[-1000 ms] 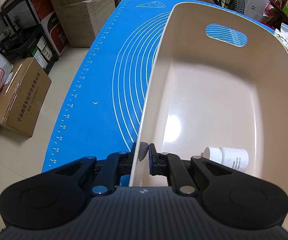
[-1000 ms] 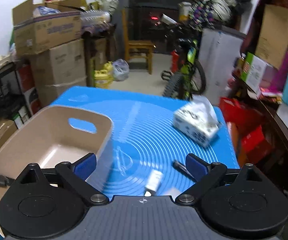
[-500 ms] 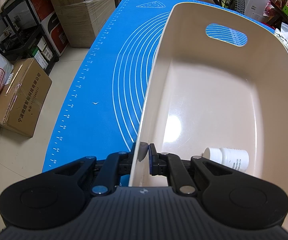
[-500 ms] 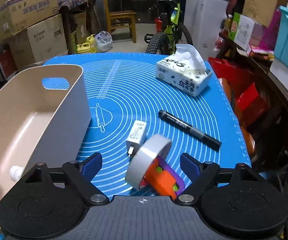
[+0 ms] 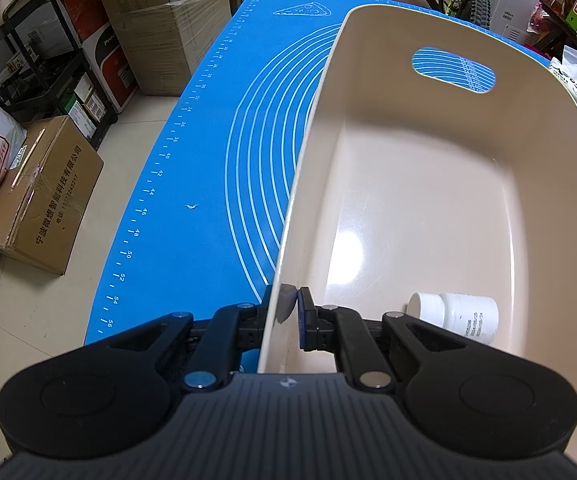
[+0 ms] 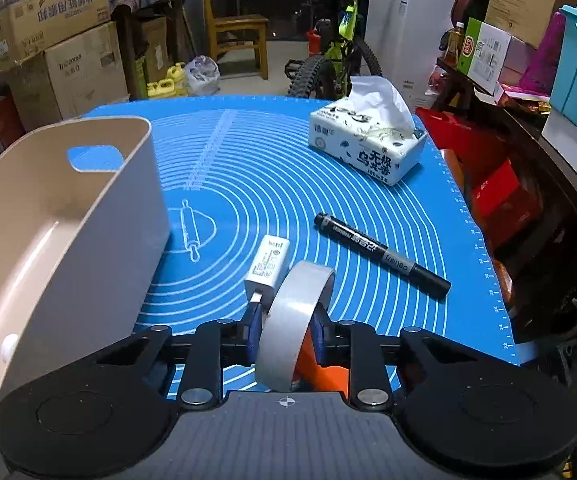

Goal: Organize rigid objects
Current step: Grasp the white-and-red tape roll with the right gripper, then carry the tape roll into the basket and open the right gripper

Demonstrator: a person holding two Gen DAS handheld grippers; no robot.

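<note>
A beige plastic bin [image 5: 416,184] stands on the blue mat [image 5: 208,184]. My left gripper [image 5: 288,312] is shut on the bin's near-left rim. A white bottle [image 5: 460,314] lies inside the bin at the near end. In the right wrist view, my right gripper [image 6: 284,332] is shut on a roll of tape [image 6: 294,316] with an orange dispenser part [image 6: 320,372], low over the mat. A white charger [image 6: 266,266] lies just beyond the tape. A black marker [image 6: 382,256] lies to the right. The bin [image 6: 60,248] is to the left.
A tissue pack [image 6: 368,144] sits at the mat's far right. Cardboard boxes [image 5: 40,196] and a rack stand on the floor left of the table. A bicycle [image 6: 328,64], a chair and shelves of boxes surround the far and right sides.
My right gripper has come down and closed on the tape roll; one second ago it was open and higher. The left gripper and the bin have not moved.
</note>
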